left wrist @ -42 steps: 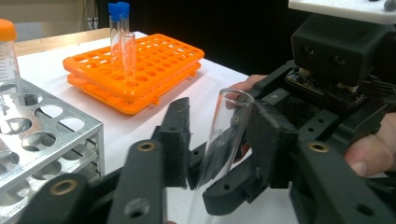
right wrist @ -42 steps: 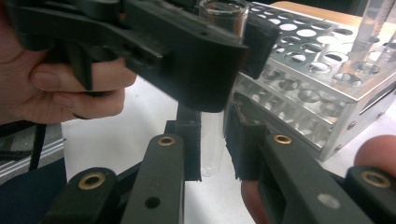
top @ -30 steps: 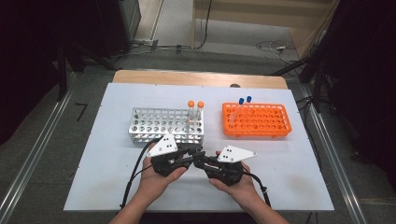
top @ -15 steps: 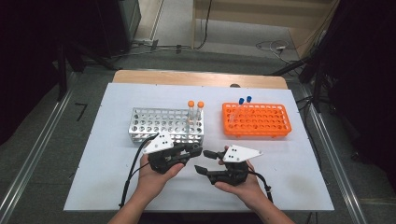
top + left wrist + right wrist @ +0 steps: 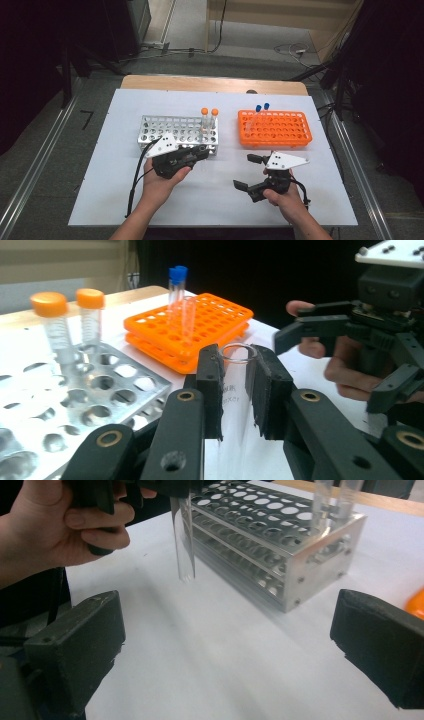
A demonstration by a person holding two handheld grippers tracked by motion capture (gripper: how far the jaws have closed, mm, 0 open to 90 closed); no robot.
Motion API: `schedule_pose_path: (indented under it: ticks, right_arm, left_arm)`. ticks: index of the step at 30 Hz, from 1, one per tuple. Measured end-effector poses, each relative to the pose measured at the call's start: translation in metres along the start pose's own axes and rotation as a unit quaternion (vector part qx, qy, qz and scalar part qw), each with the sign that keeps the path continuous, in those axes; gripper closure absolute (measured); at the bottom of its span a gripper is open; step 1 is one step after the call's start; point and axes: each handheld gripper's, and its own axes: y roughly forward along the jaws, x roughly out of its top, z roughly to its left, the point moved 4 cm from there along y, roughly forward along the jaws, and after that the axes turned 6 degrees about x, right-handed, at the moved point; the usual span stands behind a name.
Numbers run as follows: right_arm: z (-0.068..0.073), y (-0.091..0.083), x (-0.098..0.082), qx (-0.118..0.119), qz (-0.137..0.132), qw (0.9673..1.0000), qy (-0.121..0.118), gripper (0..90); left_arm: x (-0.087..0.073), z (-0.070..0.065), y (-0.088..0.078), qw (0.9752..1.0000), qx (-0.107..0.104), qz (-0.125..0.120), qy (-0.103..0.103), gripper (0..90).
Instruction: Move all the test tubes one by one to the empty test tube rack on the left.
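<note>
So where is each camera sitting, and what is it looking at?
High view: above the person's side of the table, facing forward and down on the silver rack and orange rack; both forearms and hands show.
Left gripper view: on the left hand-held gripper, looking along jaws shut on a clear tube towards the orange rack.
Right gripper view: on the right hand-held gripper, jaws just opened with nothing between, facing the silver rack.
Shared: both gripper views show that tube; each shows the other hand.

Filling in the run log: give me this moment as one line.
left gripper: shut on clear uncapped tube | right gripper: jaws just opened, nothing between them, apart from tube | metal rack: two orange-capped tubes
</note>
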Motion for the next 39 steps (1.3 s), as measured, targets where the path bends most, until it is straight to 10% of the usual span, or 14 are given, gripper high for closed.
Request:
schedule_pose_path:
  ticks: [31,39]
  right_arm:
    - [-0.044,-0.065,-0.039,-0.06,0.01,0.9972,0.044,0.0]
    - [-0.044,-0.064,-0.039,-0.063,0.012,0.9971,0.043,0.0]
  left_arm:
    - [0.045,0.069,0.015,0.9955,0.092,-0.023,-0.009,77.1]
    - [0.05,0.084,0.03,0.9902,0.137,-0.026,-0.011,77.1]
